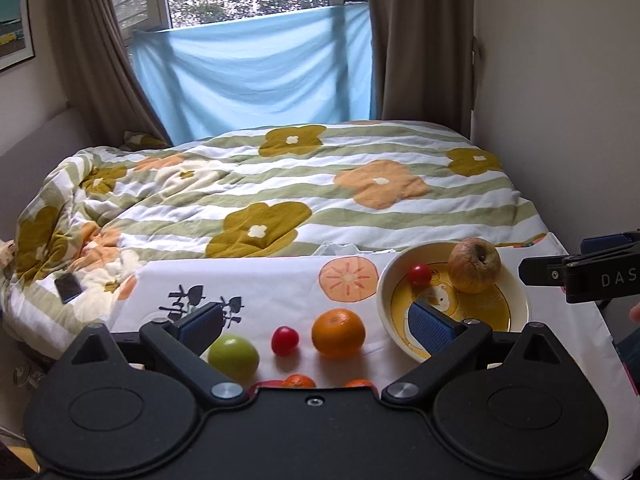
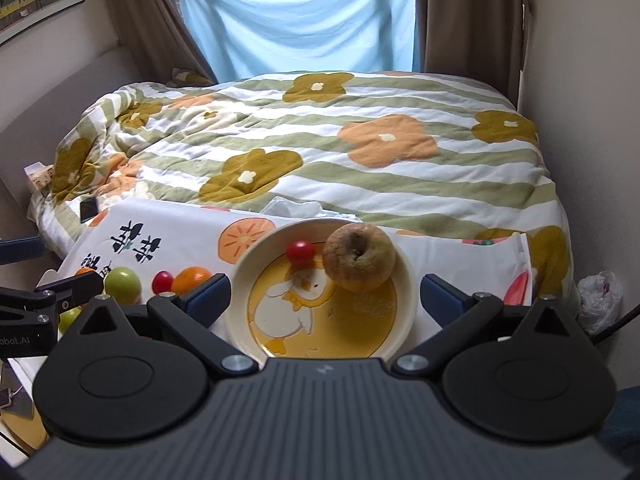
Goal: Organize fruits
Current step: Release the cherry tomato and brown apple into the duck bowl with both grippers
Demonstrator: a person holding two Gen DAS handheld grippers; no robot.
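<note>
We hold both grippers over a white printed cloth (image 1: 256, 292) at the foot of a bed with a flowered duvet (image 1: 304, 184); our left gripper (image 1: 316, 328) has its jaws spread wide and grips nothing, with a green apple (image 1: 234, 356), a cherry tomato (image 1: 285, 341) and an orange (image 1: 338, 333) lying on the cloth between its fingers; two more orange fruits peek out just above the gripper body, too hidden to name; our right gripper (image 2: 324, 300) is equally wide and empty, straddling a cream bowl (image 2: 404, 300) with a duck picture; inside the bowl a wrinkled brownish apple (image 2: 359, 257) sits at the far side with a second cherry tomato (image 2: 301, 251) just beside it; a dark phone (image 1: 69, 288) lies on the duvet at left.
</note>
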